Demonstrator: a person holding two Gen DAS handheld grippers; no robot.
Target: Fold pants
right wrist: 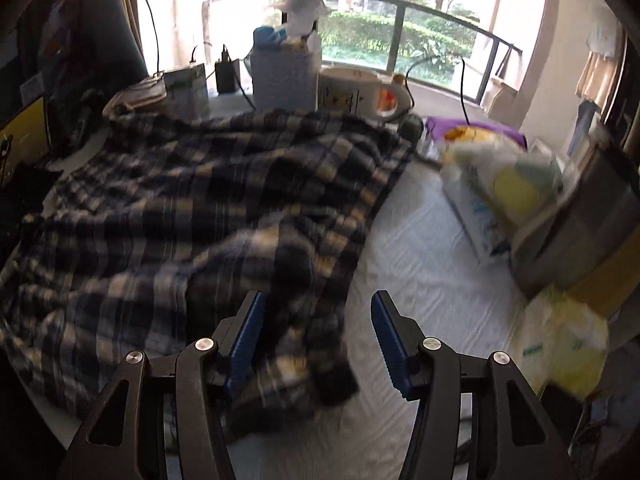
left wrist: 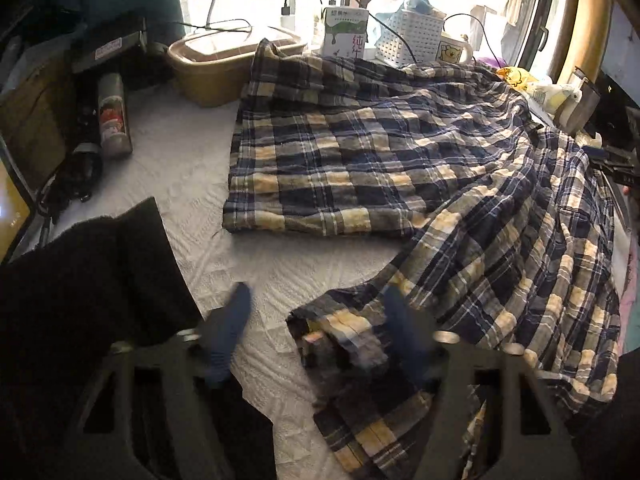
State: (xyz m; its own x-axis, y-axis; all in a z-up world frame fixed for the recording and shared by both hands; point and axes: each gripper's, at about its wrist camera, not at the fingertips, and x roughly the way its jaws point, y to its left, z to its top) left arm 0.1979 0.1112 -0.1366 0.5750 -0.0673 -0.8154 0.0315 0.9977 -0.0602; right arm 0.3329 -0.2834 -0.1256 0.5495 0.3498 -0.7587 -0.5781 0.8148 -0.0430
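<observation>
Navy, grey and yellow plaid pants (left wrist: 400,152) lie spread and rumpled on a white quilted surface (left wrist: 192,168). One leg lies flat toward the back, the other runs down the right. My left gripper (left wrist: 318,322) is open, its fingers either side of the near leg's hem, which lies bunched between them. In the right wrist view the pants (right wrist: 180,208) fill the left and centre, blurred. My right gripper (right wrist: 318,328) is open, with a fold of the cloth lying between its blue pads (right wrist: 250,336).
A black cloth (left wrist: 92,280) lies at the left. A can (left wrist: 114,114), a tan tub (left wrist: 224,64), a carton (left wrist: 346,32), a white basket (left wrist: 412,36) and a mug (left wrist: 454,50) line the back. Bags (right wrist: 508,184) and a metal box (right wrist: 588,216) crowd the right.
</observation>
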